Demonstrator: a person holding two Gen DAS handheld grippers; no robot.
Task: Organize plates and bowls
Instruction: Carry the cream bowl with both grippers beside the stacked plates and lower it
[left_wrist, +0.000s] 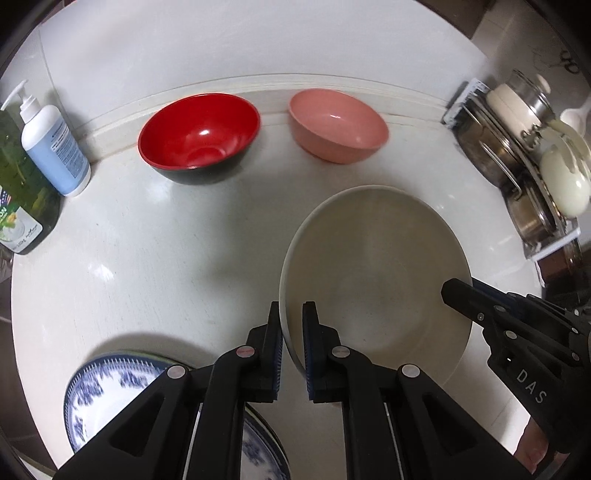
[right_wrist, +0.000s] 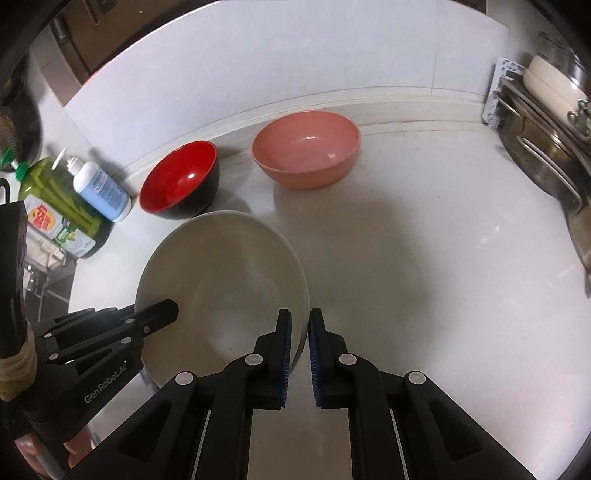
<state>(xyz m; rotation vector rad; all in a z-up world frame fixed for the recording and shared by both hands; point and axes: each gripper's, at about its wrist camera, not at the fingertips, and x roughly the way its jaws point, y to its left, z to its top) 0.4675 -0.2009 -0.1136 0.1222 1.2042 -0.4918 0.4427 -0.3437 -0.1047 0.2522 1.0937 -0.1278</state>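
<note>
So right now I've got the white bowl (left_wrist: 373, 280) pinched by both grippers at once: my left gripper (left_wrist: 292, 350) is clamped tight on the rim at its left side, one finger inside the wall and one outside, and my right gripper (right_wrist: 299, 354) is doing the same on the opposite rim, also squeezed down with only the bowl's wall in the gap. In the left view the bowl fills the lower right of the frame, running up and right from my fingers, and the other gripper comes in from the right edge; in the right view it's mirrored, bowl at lower left. Judging by the shadow under it, I'd say it's lifted off the counter (left_wrist: 155, 258), though I can't be totally sure. The thing that matters for the next bit: the red bowl (left_wrist: 199, 136) and pink bowl (left_wrist: 338, 125) sit side by side at the top of the frame against the back ledge, well beyond the white bowl, red nearer my left hand and pink nearer my right. The blue plate (left_wrist: 103, 391) is at the lower left of the left view, just beside my left gripper. My guess is the white one is too wide to nest in the others, so it needs its own spot with both hands travelling together.
</note>
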